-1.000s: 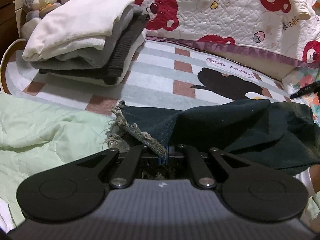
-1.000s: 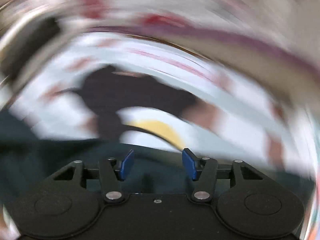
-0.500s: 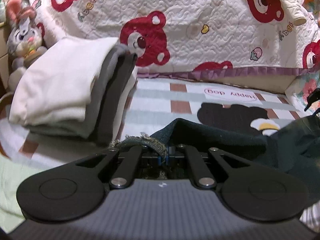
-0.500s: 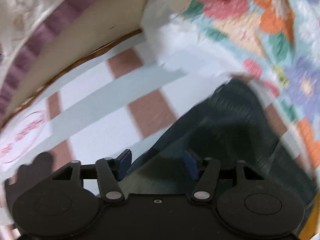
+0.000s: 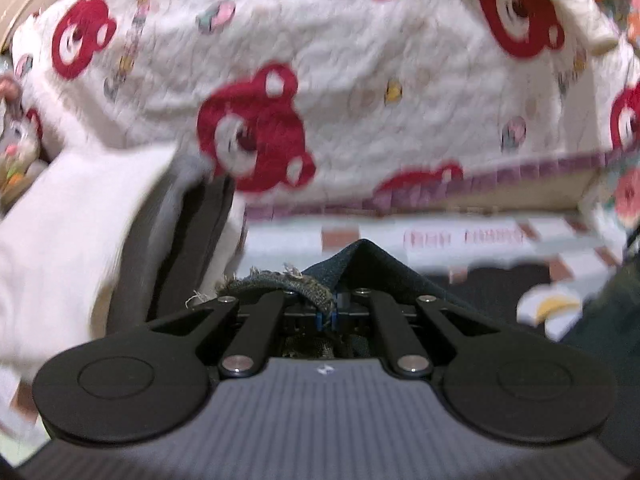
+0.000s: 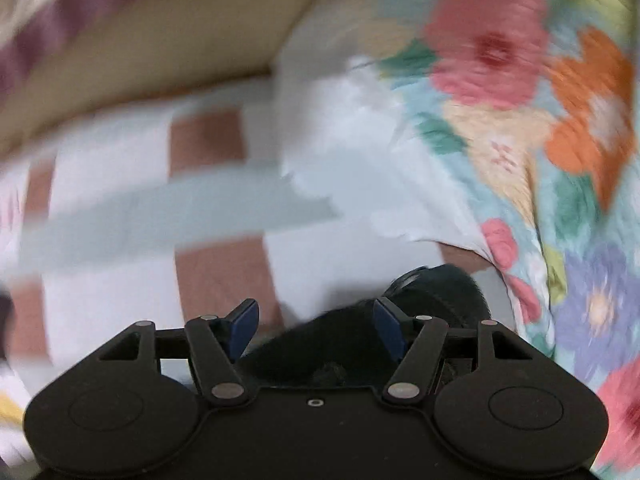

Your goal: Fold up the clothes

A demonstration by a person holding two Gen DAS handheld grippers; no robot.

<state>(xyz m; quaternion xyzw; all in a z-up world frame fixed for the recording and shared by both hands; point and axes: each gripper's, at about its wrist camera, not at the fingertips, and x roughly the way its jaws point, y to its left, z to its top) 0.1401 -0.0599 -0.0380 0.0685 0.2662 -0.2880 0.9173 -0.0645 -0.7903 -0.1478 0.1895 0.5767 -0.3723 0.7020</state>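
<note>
Dark garment (image 5: 384, 268): a dark teal-black cloth with a frayed denim-like hem, lifted off the bed; it rises to a peak just beyond the left gripper and trails off to the right, where the frame edge cuts it.
Same garment, right view (image 6: 436, 292): a dark lump sits low between and behind the right gripper's fingers; blur hides its folds and edges.
Left gripper (image 5: 327, 312): jaws pinched tight on the frayed hem, blue pads all but hidden by the cloth caught between them.
Right gripper (image 6: 316, 326): jaws spread wide, blue pads (image 6: 242, 326) well apart; the dark cloth lies in the gap, but whether it touches either pad cannot be told.
Pile of folded clothes (image 5: 80, 240): white on top, grey and dark layers beside it, to the left of the left gripper; smeared by motion, its left side cut off.
Bear quilt (image 5: 360, 100): white with red bears, fills the background, blurred.
Checked sheet (image 6: 120, 184): white, pale green and brown squares under the right gripper; soft with blur.
Flowered cover (image 6: 540, 120): pink, orange and purple blooms at right, its white scalloped edge lying over the sheet.
Stuffed toy (image 5: 16, 152): only a sliver at the far left edge, too blurred to make out.
</note>
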